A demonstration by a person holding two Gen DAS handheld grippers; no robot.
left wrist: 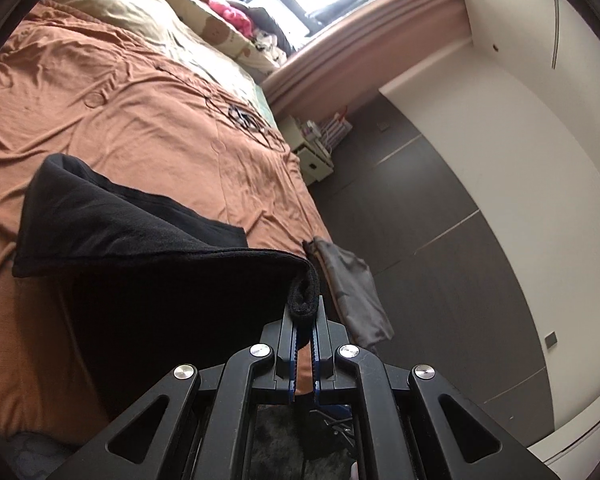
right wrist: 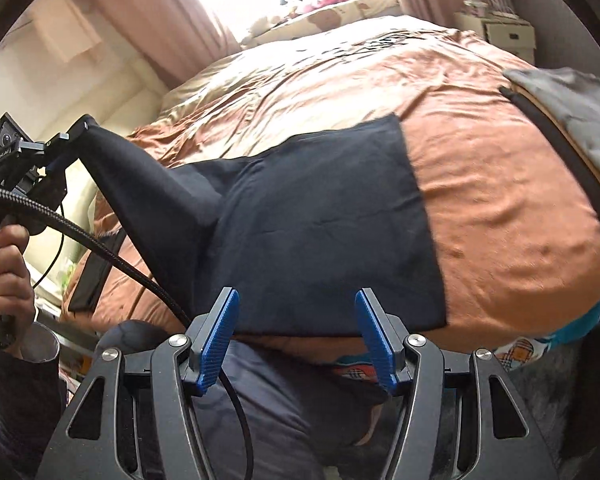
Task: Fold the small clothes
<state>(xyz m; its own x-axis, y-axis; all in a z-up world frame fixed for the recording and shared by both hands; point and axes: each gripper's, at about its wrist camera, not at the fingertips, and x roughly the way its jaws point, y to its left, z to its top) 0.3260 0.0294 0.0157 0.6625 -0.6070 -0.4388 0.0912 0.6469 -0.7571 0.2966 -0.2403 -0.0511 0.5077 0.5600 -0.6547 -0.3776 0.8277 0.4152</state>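
A black garment (right wrist: 324, 224) lies partly folded on the orange bedspread (right wrist: 500, 208). My left gripper (left wrist: 305, 316) is shut on a bunched corner of the black garment (left wrist: 152, 248), and the cloth hangs stretched from it to the bed. The right wrist view shows that left gripper (right wrist: 76, 136) at the far left, held by a hand (right wrist: 4, 268), lifting the corner up. My right gripper (right wrist: 296, 300) stands open just above the garment's near edge, its blue pads (right wrist: 220, 336) wide apart and empty.
A grey garment (right wrist: 572, 112) lies at the bed's right edge, seen also as grey cloth (left wrist: 356, 292) hanging off the bedside. Pillows and soft toys (left wrist: 220, 8) crowd the headboard end. A small white cabinet (left wrist: 312, 160) stands beside the bed. A black cable (right wrist: 112, 248) crosses the near left.
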